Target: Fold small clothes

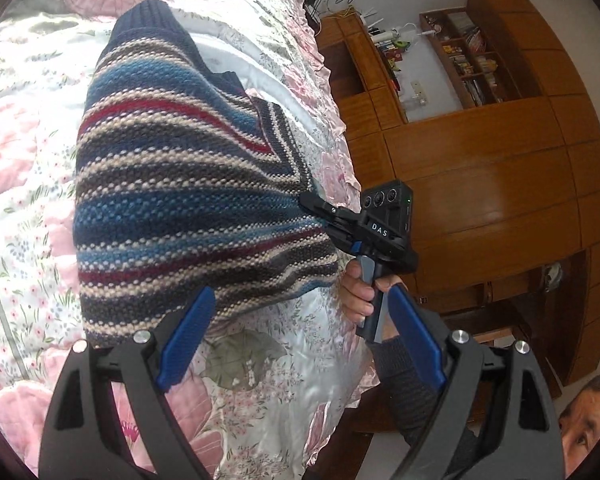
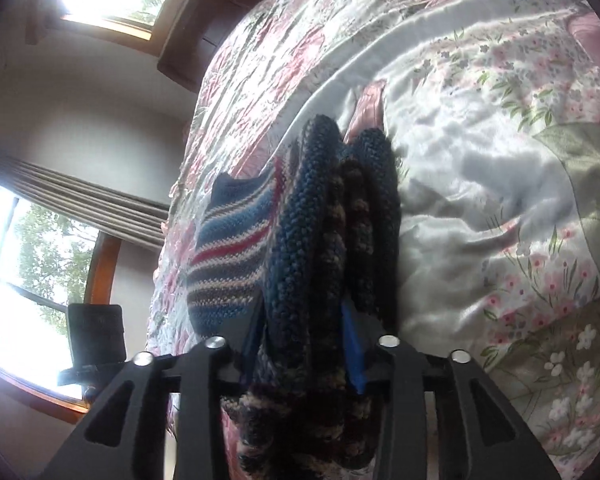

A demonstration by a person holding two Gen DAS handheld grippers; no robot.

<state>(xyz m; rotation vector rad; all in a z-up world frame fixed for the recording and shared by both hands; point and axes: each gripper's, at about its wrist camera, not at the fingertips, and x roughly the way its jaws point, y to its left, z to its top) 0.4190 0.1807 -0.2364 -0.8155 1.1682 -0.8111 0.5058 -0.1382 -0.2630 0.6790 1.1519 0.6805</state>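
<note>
- A striped knit vest (image 1: 188, 184) lies on a bed covered by a floral quilt (image 1: 28, 240), its navy ribbed hem toward 11 o'clock in the left wrist view and its V-neck end toward 4 o'clock, so the long axis runs 11 to 4.
- The garment's near edge is bunched and raised off the quilt at about 3 o'clock of its body, where the right claw (image 1: 314, 206) is clamped on the knit close to the V-neck point.
- From the right wrist camera, thick folds of the vest (image 2: 328, 240) fill the gap between the blue pads; the right claw (image 2: 304, 352) is closed on the fabric, with the rest of the striped body trailing away toward 11 o'clock over the quilt (image 2: 500, 160).
- The left claw (image 1: 300, 344) is spread wide and holds nothing; its left blue pad (image 1: 186, 336) overlaps the vest's lower corner in the view, though contact cannot be confirmed.
- The vest sits at 11 to 12 o'clock from the left claw, just beside it; the free lower corner appears the nearer target for that hand, judging by the layout.
- A hand (image 1: 360, 292) squeezes the right tool's trigger handle at the bed's edge, at 3 o'clock of the vest.
- Beyond the bed, wooden cabinets (image 1: 480, 160) with shelves line the wall at 2 o'clock; windows (image 2: 32, 260) show at 9 o'clock in the right view.
</note>
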